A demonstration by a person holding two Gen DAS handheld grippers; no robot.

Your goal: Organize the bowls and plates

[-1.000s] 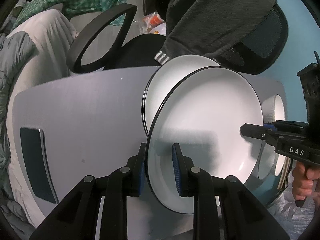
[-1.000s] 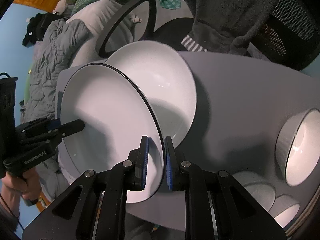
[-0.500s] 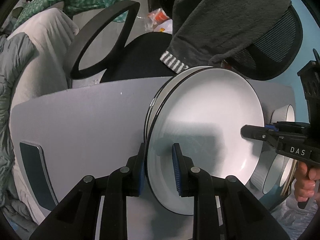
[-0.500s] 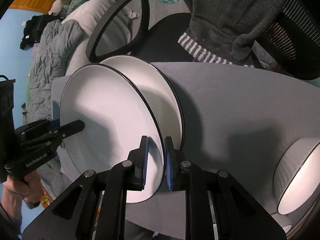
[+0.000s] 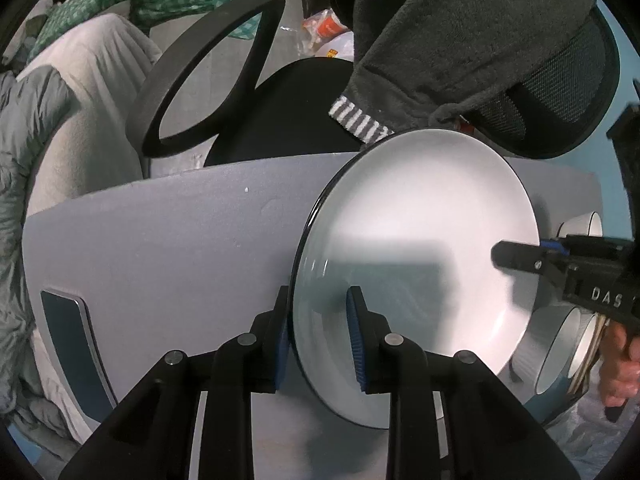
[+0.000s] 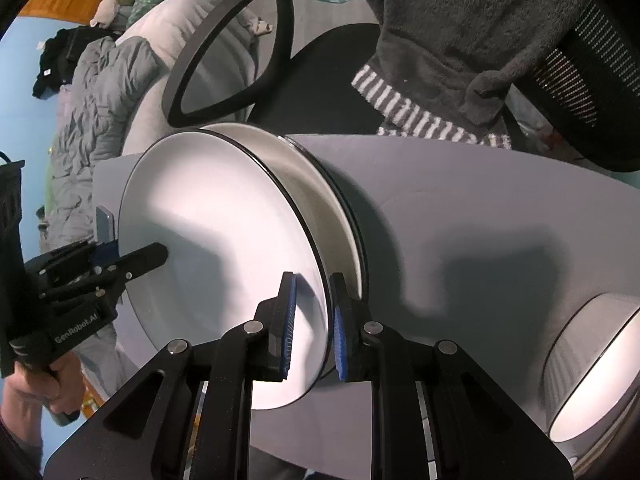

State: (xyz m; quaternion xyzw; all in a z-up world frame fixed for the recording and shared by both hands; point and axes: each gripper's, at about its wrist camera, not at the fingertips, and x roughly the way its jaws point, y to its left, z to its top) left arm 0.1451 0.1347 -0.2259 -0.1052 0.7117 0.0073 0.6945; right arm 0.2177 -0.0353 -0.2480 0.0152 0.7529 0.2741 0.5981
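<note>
White with a thin black rim, the upper plate (image 5: 416, 240) was held from both sides above the grey worktop (image 5: 160, 248). The left gripper (image 5: 320, 340) had its blue pads clamped on the plate's near rim, and the right gripper (image 6: 312, 328) was pinched on the opposite rim, each one visible in the other's camera. And there it was, right over its target: in the right wrist view a second plate (image 6: 328, 200) lay directly underneath, close to the worktop's far edge, with a narrow gap showing between the two rims. From the left wrist view the lower plate was all but hidden behind the carried one, so the two looked well lined up.

The step in hand, by my reading, was stacking one plate on the other, and it was nearly done. The next move called for a level, gentle lowering until the rims nested, then both grippers letting go together so the plate wouldn't tip or skid. White bowls (image 6: 592, 368) waited near the worktop's right edge, probably the next job.
</note>
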